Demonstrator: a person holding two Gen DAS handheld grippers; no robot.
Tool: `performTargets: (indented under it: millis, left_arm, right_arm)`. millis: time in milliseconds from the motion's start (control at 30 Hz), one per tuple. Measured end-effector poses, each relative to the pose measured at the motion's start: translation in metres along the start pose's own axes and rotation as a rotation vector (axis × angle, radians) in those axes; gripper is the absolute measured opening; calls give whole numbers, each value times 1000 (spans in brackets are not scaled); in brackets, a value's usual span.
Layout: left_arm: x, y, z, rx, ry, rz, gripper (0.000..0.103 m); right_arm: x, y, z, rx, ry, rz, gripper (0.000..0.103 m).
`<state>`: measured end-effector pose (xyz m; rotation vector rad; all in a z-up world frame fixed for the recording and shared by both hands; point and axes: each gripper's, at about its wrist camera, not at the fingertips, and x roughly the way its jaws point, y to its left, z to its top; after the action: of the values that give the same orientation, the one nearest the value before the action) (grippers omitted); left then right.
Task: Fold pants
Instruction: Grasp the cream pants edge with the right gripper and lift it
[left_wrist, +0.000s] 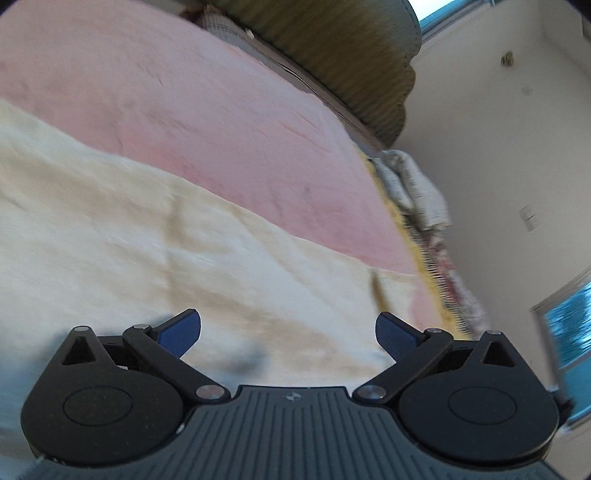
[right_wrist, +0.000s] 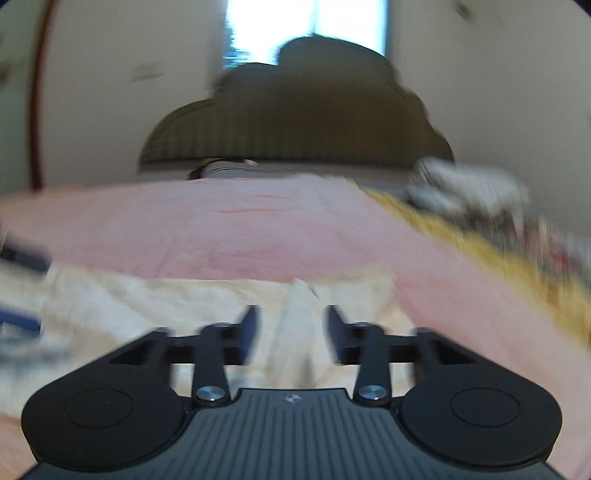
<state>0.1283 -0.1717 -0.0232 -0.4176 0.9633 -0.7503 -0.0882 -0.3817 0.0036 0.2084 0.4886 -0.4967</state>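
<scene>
The cream pants (left_wrist: 147, 240) lie spread on a pink bed sheet (left_wrist: 184, 110), wrinkled and blurred. My left gripper (left_wrist: 288, 332) hovers over them with its blue pads (left_wrist: 183, 332) wide apart and nothing between them. In the right wrist view the pants (right_wrist: 147, 302) fill the near part of the sheet (right_wrist: 221, 229). A raised fold of cream cloth (right_wrist: 295, 314) shows in the gap of my right gripper (right_wrist: 291, 332). Its fingers (right_wrist: 251, 332) stand apart and do not press the fold.
An olive ribbed headboard (right_wrist: 295, 129) rises behind the bed, also in the left wrist view (left_wrist: 351, 55). Crumpled white bedding (right_wrist: 461, 184) and a yellow patterned blanket edge (right_wrist: 480, 240) lie along the right side. A window (left_wrist: 569, 325) sits in the white wall.
</scene>
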Motion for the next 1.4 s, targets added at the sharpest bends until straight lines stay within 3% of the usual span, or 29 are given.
performTargets:
  millis: [33, 133, 200, 233, 400, 500, 567, 633, 800, 867, 967, 1033, 1167, 1267, 1400]
  left_arm:
    - [-1, 0, -1, 31, -14, 34, 102]
    - [-2, 2, -5, 79, -40, 78, 102]
    - [2, 5, -8, 91, -58, 95, 102]
    - [3, 7, -10, 96, -65, 97, 102]
    - [8, -2, -22, 212, -112, 127, 102]
    - [9, -7, -32, 295, -131, 142, 102]
    - [10, -9, -40, 337, -146, 149, 102]
    - [14, -12, -44, 355, -155, 164, 102]
    - [23, -22, -48, 399, -151, 202, 102]
    - [22, -20, -49, 402, -151, 202, 102]
    - [21, -18, -49, 393, -154, 195, 103]
    - [21, -18, -48, 392, -155, 195, 103]
    - [22, -19, -49, 403, -153, 206, 103]
    - [23, -21, -50, 410, -152, 213, 103]
    - [23, -20, -50, 411, -152, 215, 103]
  right_arm:
    - [-2, -19, -2, 109, 16, 13, 100]
    - [-10, -67, -14, 381, 57, 62, 101]
    - [-9, -76, -17, 418, 99, 110, 100]
    - [-8, -69, -16, 360, 107, 102, 100]
    - [27, 17, -2, -200, 75, -60, 101]
    - [72, 42, -6, -381, 141, -178, 101]
    - [75, 22, -2, -285, 147, -210, 103]
    - [64, -19, 1, -111, 131, -304, 103]
    - [7, -108, -14, 364, 45, -317, 103]
    - [-9, -134, -22, 555, 37, -190, 103]
    - [-12, -158, -40, 862, 78, 146, 103]
    - [-4, -158, -50, 993, 129, 309, 103]
    - [11, -137, -42, 857, 207, 319, 103]
    - [30, -122, -35, 786, 183, 355, 103]
    - [60, -105, -19, 622, 102, 287, 103]
